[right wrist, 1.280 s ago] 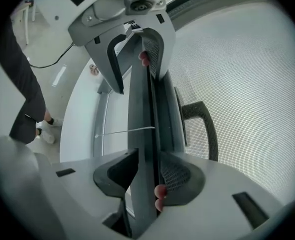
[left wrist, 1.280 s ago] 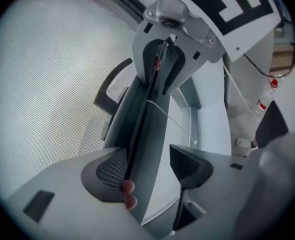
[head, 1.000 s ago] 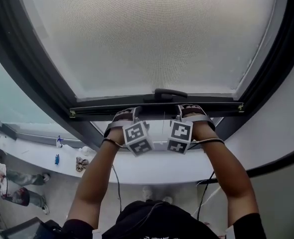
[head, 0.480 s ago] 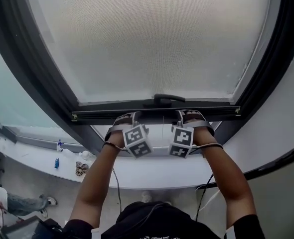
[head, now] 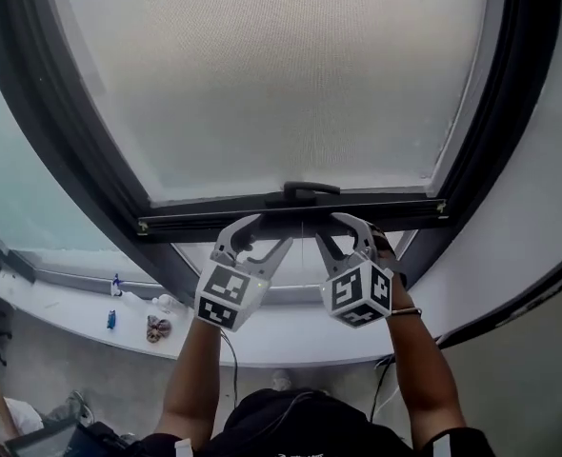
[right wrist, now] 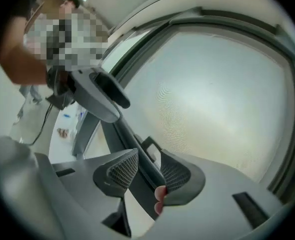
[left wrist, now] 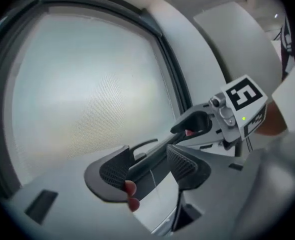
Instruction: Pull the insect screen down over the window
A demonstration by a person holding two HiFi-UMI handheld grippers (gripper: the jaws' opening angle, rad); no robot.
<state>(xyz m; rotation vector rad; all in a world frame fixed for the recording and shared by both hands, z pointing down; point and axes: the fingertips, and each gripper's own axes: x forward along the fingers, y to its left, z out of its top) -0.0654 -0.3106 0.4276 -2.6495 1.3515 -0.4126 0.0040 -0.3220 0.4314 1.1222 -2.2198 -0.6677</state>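
Window frame [head: 62, 141] stood mostly covered by the insect screen [head: 281, 84]. Its bottom bar [head: 405, 209] hung short of full closure. Left claw [head: 262, 234] and right claw [head: 338, 231] straddled that bar, jaws apart and unclamped. The left's jaws had just been closing, probably for a pulling grip.

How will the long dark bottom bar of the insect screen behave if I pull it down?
The long dark bottom bar looks stiff: it runs straight across the dark window frame. It is probably light, since only fine grey mesh hangs above it. Pulled at one end it may skew in that frame; the central handle suggests pulling near the middle.
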